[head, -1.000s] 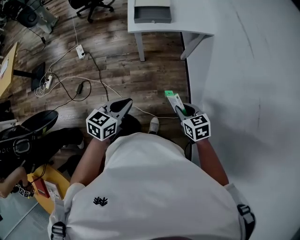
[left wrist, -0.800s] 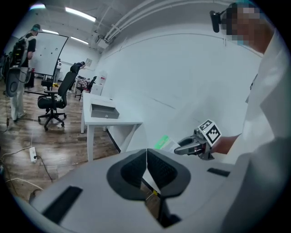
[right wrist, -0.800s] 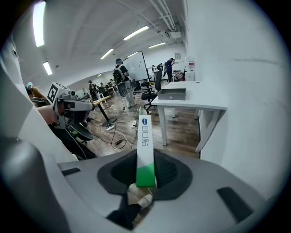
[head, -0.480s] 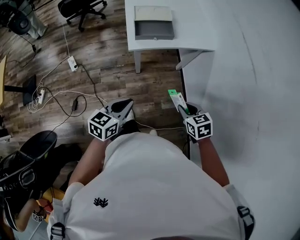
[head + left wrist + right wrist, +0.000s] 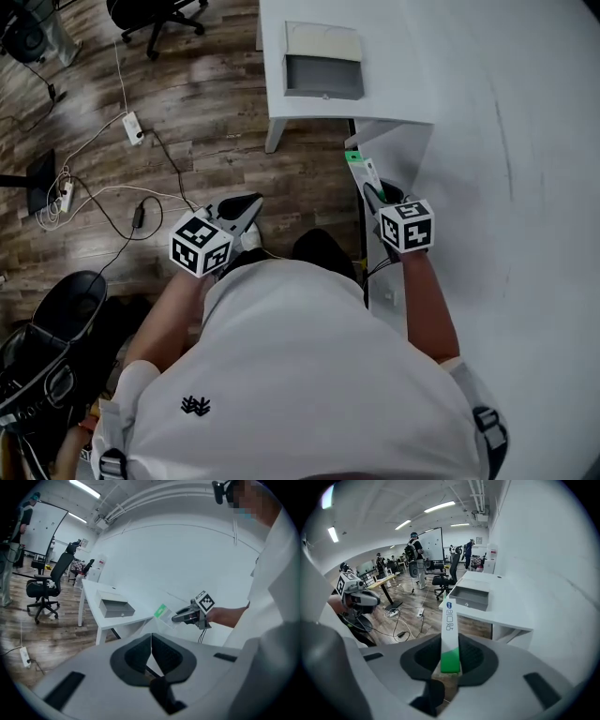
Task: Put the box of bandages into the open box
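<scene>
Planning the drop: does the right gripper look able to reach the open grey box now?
Probably not yet: the right gripper, shut on the bandage box, is short of the open box; nothing blocks the way.

My right claw [image 5: 372, 194] pinches the thin box of bandages [image 5: 360, 169]. Its green end points away from me, by the edge of the white table [image 5: 469, 112]. The open box [image 5: 323, 79] sits farther up on that table. My left claw [image 5: 249, 204] hangs over the wood floor [image 5: 206, 94].
</scene>
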A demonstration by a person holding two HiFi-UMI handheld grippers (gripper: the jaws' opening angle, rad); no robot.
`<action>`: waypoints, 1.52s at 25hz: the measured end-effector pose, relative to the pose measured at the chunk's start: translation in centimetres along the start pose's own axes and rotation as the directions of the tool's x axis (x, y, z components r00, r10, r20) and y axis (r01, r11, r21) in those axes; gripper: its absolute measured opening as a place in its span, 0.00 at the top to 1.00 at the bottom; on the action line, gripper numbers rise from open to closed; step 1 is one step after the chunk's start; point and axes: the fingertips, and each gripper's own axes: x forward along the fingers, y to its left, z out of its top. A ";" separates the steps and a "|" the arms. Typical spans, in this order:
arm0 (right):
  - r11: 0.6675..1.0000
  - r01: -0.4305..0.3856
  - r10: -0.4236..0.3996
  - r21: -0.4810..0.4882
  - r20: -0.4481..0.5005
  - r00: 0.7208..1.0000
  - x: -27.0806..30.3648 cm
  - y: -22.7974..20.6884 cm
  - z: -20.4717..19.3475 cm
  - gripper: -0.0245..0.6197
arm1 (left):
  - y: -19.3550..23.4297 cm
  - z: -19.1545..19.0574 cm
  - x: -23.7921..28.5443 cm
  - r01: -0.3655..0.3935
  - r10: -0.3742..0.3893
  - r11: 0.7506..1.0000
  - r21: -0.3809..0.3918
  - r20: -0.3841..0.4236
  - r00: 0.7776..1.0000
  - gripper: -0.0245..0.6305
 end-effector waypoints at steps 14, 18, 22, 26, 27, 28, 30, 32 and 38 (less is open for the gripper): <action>0.973 -0.078 0.077 -0.217 -0.011 0.997 10.9 -8.4 13.2 0.83 | 7.3 5.1 2.3 -0.211 0.214 0.974 -0.079 0.036 0.976 0.95; 0.947 -0.116 0.113 -0.298 -0.028 0.993 13.9 -10.2 15.8 0.83 | 8.0 8.5 4.8 -0.256 0.261 0.964 -0.075 0.071 0.963 0.95; 0.922 -0.182 0.174 -0.341 -0.054 0.983 17.6 -11.0 16.9 0.83 | 8.6 9.9 7.6 -0.294 0.301 0.952 -0.090 0.076 0.951 0.95; 0.896 -0.214 0.195 -0.389 -0.086 0.977 21.1 -11.9 17.7 0.83 | 8.9 11.0 10.3 -0.310 0.317 0.947 -0.088 0.069 0.946 0.95; 0.888 -0.219 0.197 -0.405 -0.096 0.976 21.7 -12.0 17.9 0.83 | 9.0 11.4 10.7 -0.318 0.325 0.944 -0.090 0.070 0.943 0.95; 0.879 -0.224 0.198 -0.420 -0.107 0.974 22.4 -11.9 18.0 0.83 | 9.1 11.7 11.0 -0.327 0.334 0.940 -0.093 0.072 0.940 0.95; 0.863 -0.237 0.200 -0.446 -0.130 0.971 23.5 -11.8 18.0 0.83 | 9.1 12.2 11.4 -0.344 0.352 0.934 -0.100 0.075 0.933 0.95; 0.849 -0.245 0.197 -0.468 -0.151 0.969 24.4 -11.7 17.8 0.83 | 9.0 12.5 11.7 -0.363 0.372 0.925 -0.113 0.080 0.925 0.95; 0.817 -0.272 0.198 -0.508 -0.195 0.961 26.1 -11.4 17.5 0.83 | 8.5 12.9 11.2 -0.410 0.425 0.900 -0.147 0.082 0.902 0.95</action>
